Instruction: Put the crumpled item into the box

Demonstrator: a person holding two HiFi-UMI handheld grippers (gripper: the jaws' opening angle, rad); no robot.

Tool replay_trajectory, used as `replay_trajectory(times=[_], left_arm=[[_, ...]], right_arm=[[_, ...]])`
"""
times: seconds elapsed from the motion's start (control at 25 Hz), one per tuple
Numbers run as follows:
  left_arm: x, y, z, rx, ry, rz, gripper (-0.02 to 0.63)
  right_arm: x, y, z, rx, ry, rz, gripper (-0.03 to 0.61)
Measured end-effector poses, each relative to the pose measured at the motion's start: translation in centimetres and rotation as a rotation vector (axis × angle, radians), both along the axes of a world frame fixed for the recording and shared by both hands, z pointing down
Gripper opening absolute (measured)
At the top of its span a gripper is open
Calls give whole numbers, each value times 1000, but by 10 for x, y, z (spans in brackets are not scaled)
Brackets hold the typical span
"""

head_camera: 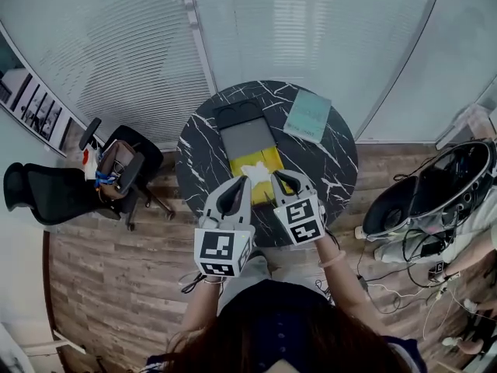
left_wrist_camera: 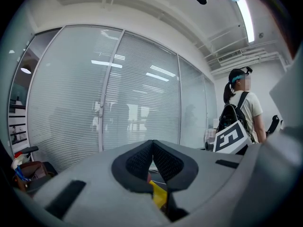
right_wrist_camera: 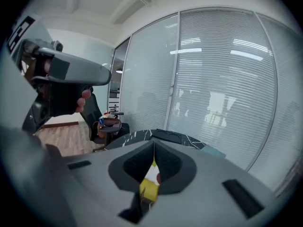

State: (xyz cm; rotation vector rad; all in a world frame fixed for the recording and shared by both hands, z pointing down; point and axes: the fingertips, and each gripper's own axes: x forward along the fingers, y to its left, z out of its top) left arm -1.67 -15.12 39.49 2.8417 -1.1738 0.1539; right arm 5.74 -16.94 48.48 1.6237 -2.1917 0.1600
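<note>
On the round black marble table (head_camera: 202, 150) lies an open dark box (head_camera: 247, 137) with a grey inside. At its near end is a yellow sheet (head_camera: 265, 162) with a white crumpled item (head_camera: 255, 172) on it. My left gripper (head_camera: 245, 180) and right gripper (head_camera: 277, 176) hover side by side over the table's near edge, tips on either side of the crumpled item. Both have their jaws shut tip to tip with nothing seen between the tips. Below the pads, yellow (left_wrist_camera: 159, 194) shows in the left gripper view, and yellow (right_wrist_camera: 148, 189) and white (right_wrist_camera: 151, 173) in the right gripper view.
A teal book (head_camera: 307, 115) lies on the table's far right. A black office chair (head_camera: 46, 194) and a stool with bags (head_camera: 118, 168) stand left on the wooden floor. A dark pod seat with cables (head_camera: 423, 200) is right. Glass walls with blinds stand behind. A person with a backpack (left_wrist_camera: 239, 112) stands nearby.
</note>
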Motion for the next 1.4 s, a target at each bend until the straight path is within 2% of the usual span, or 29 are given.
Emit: replay_trajectory(times=[0.56, 0.96, 1.4], left_arm=[[13, 42, -1, 15, -34, -44, 26], [23, 68, -6, 31, -39, -54, 26], [31, 99, -12, 45, -41, -73, 26]], right_arm=[[18, 47, -39, 108, -73, 10, 26], [37, 82, -58, 130, -115, 18, 25], [45, 122, -81, 187, -115, 5, 23]])
